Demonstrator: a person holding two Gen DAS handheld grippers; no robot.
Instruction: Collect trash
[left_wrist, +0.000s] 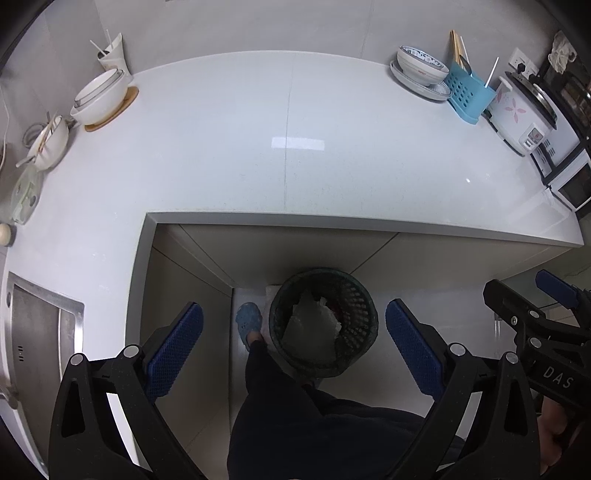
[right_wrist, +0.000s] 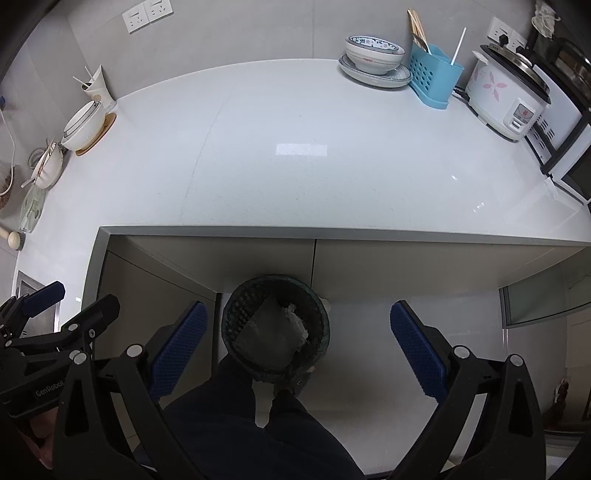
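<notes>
the dark green round mesh plastic waste basket stands on the floor below the near edge of the white stone table, close against the cabinet front and just beside the person's blue shoe. crumpled pale paper and plastic trash already lies inside it. seen from both wrist views, the basket sits almost straight down and ahead, framed between the blue pads of each tool, so neither hand is clearly nearer to it; the left tool and the right tool hang side by side above it.

both tools have their jaws spread wide apart, and nothing is held or touched by either.

the table top in the middle is bare. what remains stands at the edges: a stack of white bowls on a round wooden mat at far left, a patterned bowl on plates, a light blue perforated utensil holder and a white rice cooker with pink flowers at far right. no loose trash shows on the table, so i judge the collecting is likely near its end.
</notes>
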